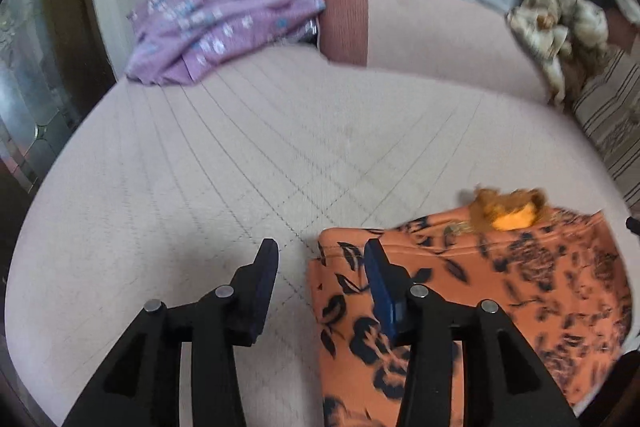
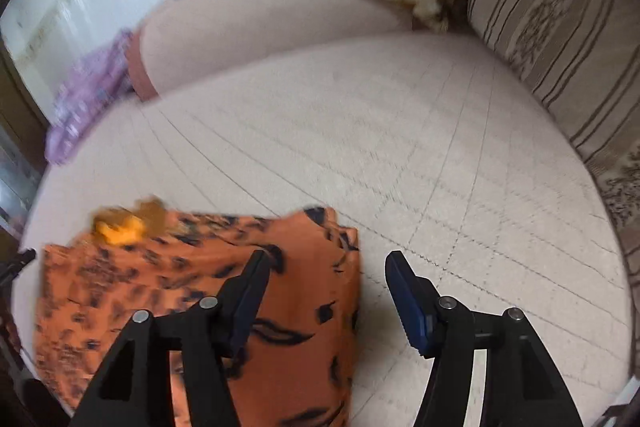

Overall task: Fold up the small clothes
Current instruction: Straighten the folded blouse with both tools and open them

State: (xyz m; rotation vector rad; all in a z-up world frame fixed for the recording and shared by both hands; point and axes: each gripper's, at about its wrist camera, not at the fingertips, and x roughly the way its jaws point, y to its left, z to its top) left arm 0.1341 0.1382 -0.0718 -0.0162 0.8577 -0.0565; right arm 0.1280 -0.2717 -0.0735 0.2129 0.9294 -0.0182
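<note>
The orange cloth (image 1: pixel 460 287) lies folded flat on the bed (image 1: pixel 240 167), near its front edge. Both grippers hover over its side edges with fingers apart and empty: the left gripper (image 1: pixel 320 259) astride the cloth's left edge, the right gripper (image 2: pixel 324 267) astride its right edge. A low finger could snag an edge and drag the fold open, since the thin, limp printed fabric slides easily on the quilted cover. A crumpled purple garment (image 1: pixel 224 23) waits far back.
</note>
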